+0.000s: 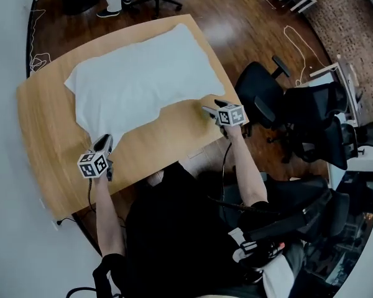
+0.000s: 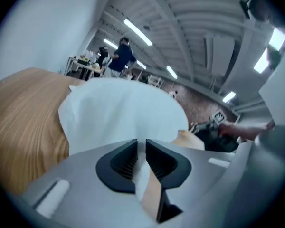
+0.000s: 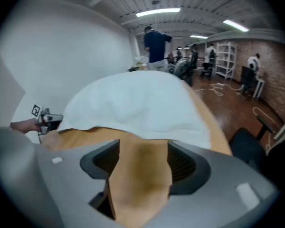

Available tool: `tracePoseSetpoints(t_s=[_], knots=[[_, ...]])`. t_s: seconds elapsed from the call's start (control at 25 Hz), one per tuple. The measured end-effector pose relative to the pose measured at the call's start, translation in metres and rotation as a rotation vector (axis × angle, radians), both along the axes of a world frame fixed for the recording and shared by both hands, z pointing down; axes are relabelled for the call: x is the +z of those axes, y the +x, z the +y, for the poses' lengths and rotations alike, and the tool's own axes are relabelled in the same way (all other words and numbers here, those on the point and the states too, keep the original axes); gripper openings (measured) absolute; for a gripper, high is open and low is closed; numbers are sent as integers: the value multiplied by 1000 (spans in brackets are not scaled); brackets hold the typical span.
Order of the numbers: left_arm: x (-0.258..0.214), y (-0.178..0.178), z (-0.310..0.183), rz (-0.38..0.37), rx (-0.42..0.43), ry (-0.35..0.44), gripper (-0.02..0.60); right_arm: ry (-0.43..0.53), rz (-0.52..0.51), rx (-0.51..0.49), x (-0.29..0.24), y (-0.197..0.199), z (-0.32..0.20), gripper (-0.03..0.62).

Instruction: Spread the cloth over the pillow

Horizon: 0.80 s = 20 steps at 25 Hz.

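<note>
- Two claws sit at the near edge of the desk (image 1: pixel 43 135), each carrying a marker cube with black-and-white square patterns and no readable lettering.
- Left claw (image 1: pixel 104 143) (image 2: pixel 141 158): its jaws stand only a narrow slit apart, at the cloth's near corner. White fabric shows through the slit, and the pads do not visibly press on it.
- Right claw (image 1: pixel 212 107) (image 3: pixel 142 163): its jaws gape wide and hold nothing, with bare wood showing between them. It sits just short of the cloth's near edge.
- One white cloth (image 1: pixel 143 79) (image 2: pixel 123 113) (image 3: pixel 133 103) lies spread across the middle of the desk, reaching towards the far edge.
- From the head view the cloth looks nearly flat. The right gripper view alone shows it swelling into a rounded mound, with the pillow hidden beneath.
- Each gripper view catches the other claw's marker cube off to one side.
- Only the head view shows the black office chairs (image 1: pixel 267 92) to the right and the white cables (image 1: pixel 298 42) on the wood floor.
- Only the gripper views show the ceiling strip lights (image 2: pixel 137 30) (image 3: pixel 156 12) and a person in a dark top (image 2: pixel 121 58) (image 3: pixel 154 44) standing beyond the desk.
- Farthest off, the right gripper view adds white shelving (image 3: pixel 225 56) against a brick wall (image 3: pixel 275 65).
</note>
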<state>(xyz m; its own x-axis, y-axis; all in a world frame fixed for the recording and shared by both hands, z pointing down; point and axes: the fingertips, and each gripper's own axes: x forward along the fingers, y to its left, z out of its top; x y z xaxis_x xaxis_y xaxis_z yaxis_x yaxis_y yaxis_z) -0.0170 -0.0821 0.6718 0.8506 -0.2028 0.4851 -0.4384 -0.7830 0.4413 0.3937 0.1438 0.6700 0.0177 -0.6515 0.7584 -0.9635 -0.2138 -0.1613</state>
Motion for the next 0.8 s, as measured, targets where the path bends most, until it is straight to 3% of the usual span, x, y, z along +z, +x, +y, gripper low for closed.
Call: tracePoseSetpoints(t_s=[0.04,0.12,0.24,0.28,0.32,0.52,0.68,0.8], knots=[[21,2,1,-87,9,8,41,-27,47,29,3,45,10,319],[45,3,-5,-164,-16,12,37,-93,102,-21,17,97,13,319],[50,5,-11,-209,-58,12,31,-174,130,-202,42,118,1,308],[49,3,-13,-233,-64,18,31,-192,123,-260,45,117,-2,185],[48,1,-14,-257,-72,24,31,-209,114,-298,43,117,0,6],[58,-5,-15,-357,-126,23,31,-213,16,-222,25,129,32,5],[70,-4,-16,-413,-135,2,31,-226,29,-316,75,129,26,6],[56,-21,-13,-416,-193,-10,37,-190,74,-345,78,127,23,34]])
